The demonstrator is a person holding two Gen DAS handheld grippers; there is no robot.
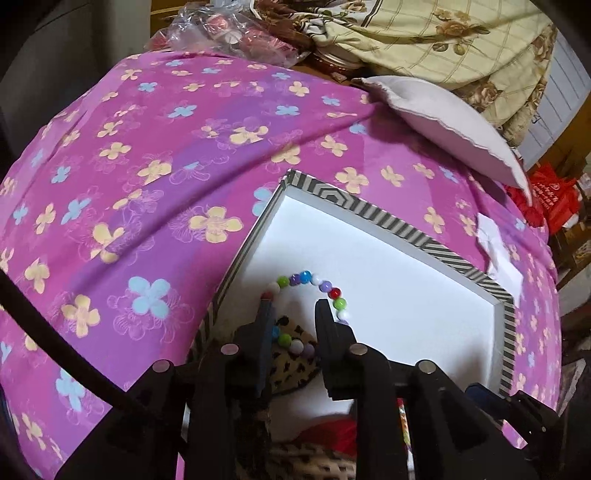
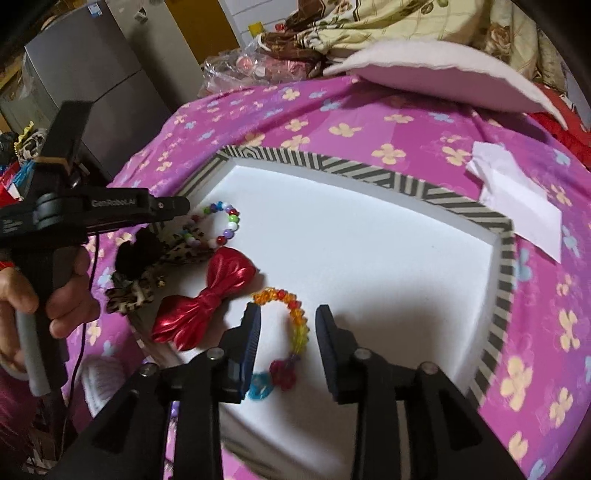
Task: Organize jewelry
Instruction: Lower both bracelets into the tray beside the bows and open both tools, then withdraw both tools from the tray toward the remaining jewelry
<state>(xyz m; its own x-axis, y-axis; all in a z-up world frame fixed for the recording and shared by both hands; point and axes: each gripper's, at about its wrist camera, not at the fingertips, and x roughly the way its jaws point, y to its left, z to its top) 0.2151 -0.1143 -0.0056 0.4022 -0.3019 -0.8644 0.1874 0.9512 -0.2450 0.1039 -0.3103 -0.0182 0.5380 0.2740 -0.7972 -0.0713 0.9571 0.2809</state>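
Observation:
A white tray with a striped black-and-white rim (image 1: 406, 225) (image 2: 369, 173) lies on the pink flowered cloth. Inside lie a multicoloured bead bracelet (image 1: 314, 284) (image 2: 229, 221), a leopard-print bow (image 1: 291, 362) (image 2: 129, 295), a red bow (image 2: 207, 299) and an orange-yellow bead bracelet (image 2: 295, 317) with red and blue charms. My left gripper (image 1: 295, 310) is open, its fingers straddling the multicoloured bracelet over the leopard bow. My right gripper (image 2: 288, 317) is open, its fingers on either side of the orange bracelet.
A white pillow (image 1: 443, 122) (image 2: 443, 77) lies at the back of the bed, with a beige floral quilt (image 1: 461, 40) behind it. A white paper (image 2: 517, 203) lies right of the tray. A clear plastic bag (image 1: 229, 29) sits at the back left.

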